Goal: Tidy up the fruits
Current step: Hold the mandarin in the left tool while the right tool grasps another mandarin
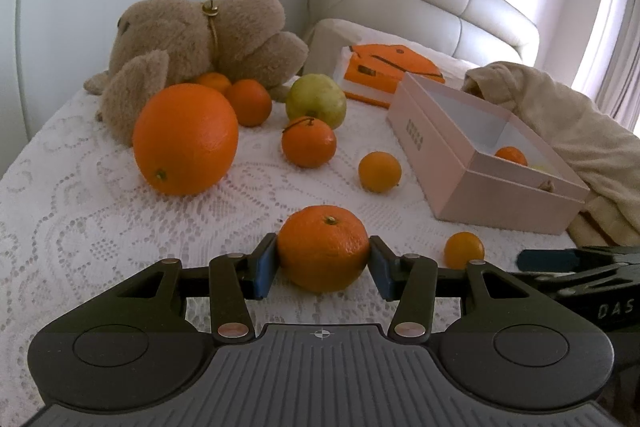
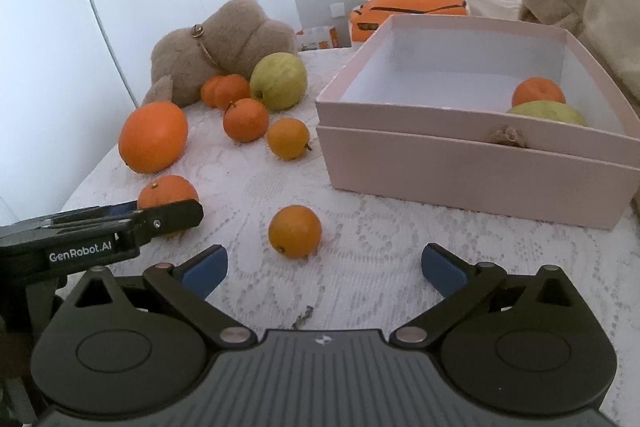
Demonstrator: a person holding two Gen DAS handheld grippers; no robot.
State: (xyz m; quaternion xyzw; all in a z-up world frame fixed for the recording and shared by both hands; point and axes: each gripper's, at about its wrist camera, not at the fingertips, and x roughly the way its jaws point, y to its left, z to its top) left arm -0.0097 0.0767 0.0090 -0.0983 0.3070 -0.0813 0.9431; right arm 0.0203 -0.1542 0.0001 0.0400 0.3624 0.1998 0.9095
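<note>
Left wrist: left gripper (image 1: 323, 261) pinches tangerine (image 1: 323, 247); right gripper (image 2: 324, 269) spread, box (image 2: 460, 163) half-hiding fruit.

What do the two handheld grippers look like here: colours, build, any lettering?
Both are matte black with ribbed grey bodies, round side discs, metal-pinned linkage arms and blue finger pads. The left gripper reads "GenRobot.AI" on its side; the right gripper shows "DAS". No sleeves or cables visible.

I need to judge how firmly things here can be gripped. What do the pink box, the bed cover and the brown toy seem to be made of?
Pink box: apparently stiff matte cardboard, with crisp flat walls and a white inside.
Bed cover: looks like white lace fabric, with an openwork floral pattern.
Brown toy: seems soft plush, its surface fuzzy.
</note>
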